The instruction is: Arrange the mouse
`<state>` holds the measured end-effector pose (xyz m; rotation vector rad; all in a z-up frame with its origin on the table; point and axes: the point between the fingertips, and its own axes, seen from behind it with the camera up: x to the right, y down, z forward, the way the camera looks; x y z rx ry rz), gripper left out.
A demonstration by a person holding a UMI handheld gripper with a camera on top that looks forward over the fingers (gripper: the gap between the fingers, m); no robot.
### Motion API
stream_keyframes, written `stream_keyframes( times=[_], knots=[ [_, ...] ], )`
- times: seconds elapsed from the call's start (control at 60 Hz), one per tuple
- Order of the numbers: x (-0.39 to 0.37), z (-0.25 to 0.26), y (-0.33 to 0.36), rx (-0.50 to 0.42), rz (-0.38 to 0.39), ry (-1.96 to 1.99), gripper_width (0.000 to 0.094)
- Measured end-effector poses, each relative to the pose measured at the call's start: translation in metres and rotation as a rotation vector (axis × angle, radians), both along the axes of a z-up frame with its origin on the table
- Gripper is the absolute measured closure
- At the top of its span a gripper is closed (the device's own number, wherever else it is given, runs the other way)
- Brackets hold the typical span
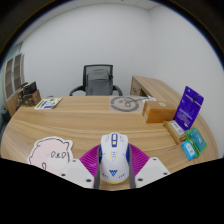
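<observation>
Gripper view: tongs (114, 176) clamp the white mouse (114, 157) over the wooden desk (90, 118).

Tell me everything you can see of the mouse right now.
The mouse is white with blue or purple trim lines and a scroll wheel at its front, in what looks like smooth plastic. It lies upright, lengthwise, between the gripper's two pink-padded fingers, nose pointing away from the camera. The pads sit tight against both its sides, so it looks gripped. Its underside is hidden; the wooden desk lies below it.

Bare desk (95, 118) beyond mouse (114, 156)
</observation>
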<state>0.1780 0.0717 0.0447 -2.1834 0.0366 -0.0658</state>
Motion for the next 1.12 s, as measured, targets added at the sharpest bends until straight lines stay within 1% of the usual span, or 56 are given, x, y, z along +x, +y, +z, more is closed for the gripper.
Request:
stream_keyframes(
  times=[0.05, 0.133, 0.217, 0.3, 0.383, 0.417, 0.433, 0.533, 0.567, 0.6, 0.617, 0.633, 0.683, 0.833, 0.95, 1.017, 1.083, 1.117],
  knots=[
    [-0.039, 0.01, 0.002, 0.015, 0.008, -0.003, 0.0541],
    [-0.105, 0.01, 0.006, 0.019, 0.024, 0.054, 0.0543],
    [-0.16, -0.006, 0.003, -0.02, 0.033, 0.071, 0.0544],
    [-0.191, -0.027, -0.001, -0.06, 0.035, 0.093, 0.0543],
    [-0.203, -0.052, -0.009, -0.115, 0.015, 0.105, 0.0539],
    [-0.201, -0.047, -0.006, -0.08, 0.006, 0.093, 0.0537],
    [-0.2, -0.049, -0.007, -0.082, -0.001, 0.086, 0.0526],
    [-0.201, -0.051, -0.007, -0.102, 0.005, 0.078, 0.0414],
    [-0.2, -0.052, -0.011, -0.126, 0.001, 0.082, 0.0364],
    [-0.196, -0.053, -0.016, -0.153, -0.006, 0.083, 0.0241],
    [-0.195, -0.052, -0.019, -0.158, -0.012, 0.081, 0.0121],
    [-0.195, -0.049, -0.021, -0.157, -0.017, 0.083, 0.0079],
    [-0.199, -0.039, -0.027, -0.131, -0.018, 0.099, 0.0105],
    [-0.205, 0.003, -0.072, -0.053, 0.013, 0.147, 0.0102],
    [-0.203, 0.035, -0.132, -0.017, 0.04, 0.177, 0.0102],
    [-0.196, 0.05, -0.173, 0.002, 0.067, 0.196, 0.0104],
    [-0.183, 0.063, -0.212, 0.021, 0.039, 0.221, 0.0103],
    [-0.182, 0.067, -0.233, 0.02, 0.058, 0.243, 0.0105]
  ],
)
